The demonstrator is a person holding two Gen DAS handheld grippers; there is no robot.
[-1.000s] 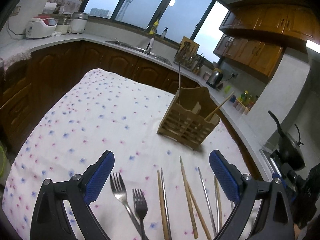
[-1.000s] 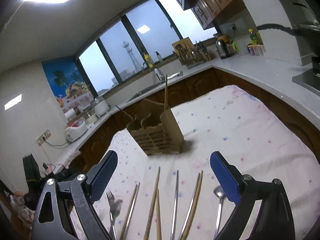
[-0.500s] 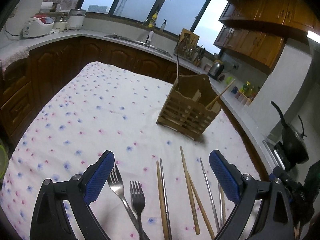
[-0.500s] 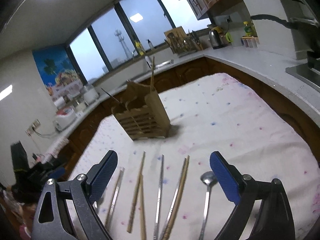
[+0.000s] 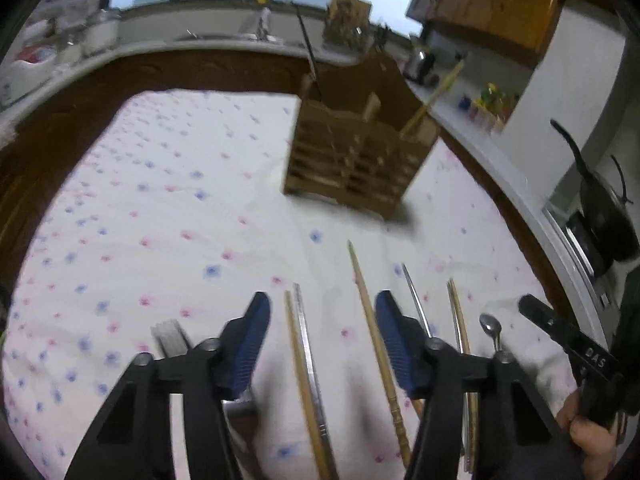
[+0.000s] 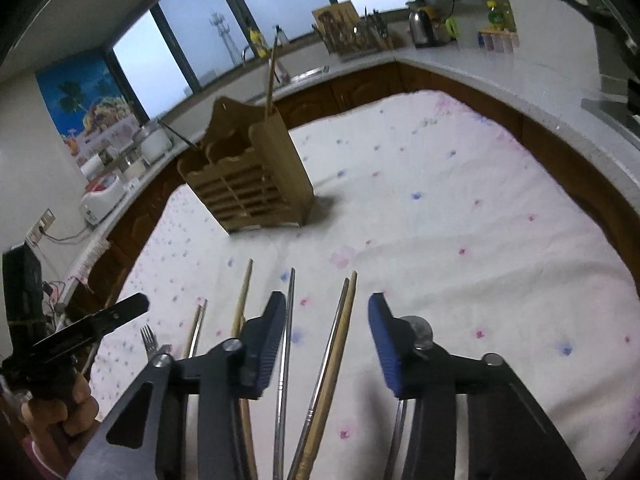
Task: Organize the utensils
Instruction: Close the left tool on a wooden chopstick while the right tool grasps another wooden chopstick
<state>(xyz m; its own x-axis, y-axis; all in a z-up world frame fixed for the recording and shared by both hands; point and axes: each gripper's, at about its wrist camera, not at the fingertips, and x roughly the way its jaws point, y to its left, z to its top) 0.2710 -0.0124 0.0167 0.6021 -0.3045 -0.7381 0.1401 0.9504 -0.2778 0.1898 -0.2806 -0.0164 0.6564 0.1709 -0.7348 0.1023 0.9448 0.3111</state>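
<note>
A wooden utensil caddy (image 5: 352, 152) stands on the flowered tablecloth (image 5: 168, 216), with a few sticks in it; it also shows in the right wrist view (image 6: 252, 176). My left gripper (image 5: 320, 340) is open, low over a wooden chopstick and a metal one (image 5: 304, 356) lying between its jaws. A longer wooden chopstick (image 5: 372, 328), a metal chopstick (image 5: 416, 300) and a spoon (image 5: 491, 328) lie to its right. My right gripper (image 6: 326, 340) is open, low over a metal chopstick (image 6: 285, 344) and a wooden and metal pair (image 6: 336, 344). A fork (image 6: 149, 340) lies at the left.
Dark wood cabinets and a pale counter (image 6: 520, 80) wrap around the table. A sink (image 5: 224, 36), a kettle (image 6: 423, 26), a rice cooker (image 6: 100, 196) and a black pan (image 5: 604, 208) stand on the counter.
Both grippers have dropped lower and closer to the utensils on the cloth, and their jaws have narrowed. The left one has shifted right from the forks to the chopsticks.
</note>
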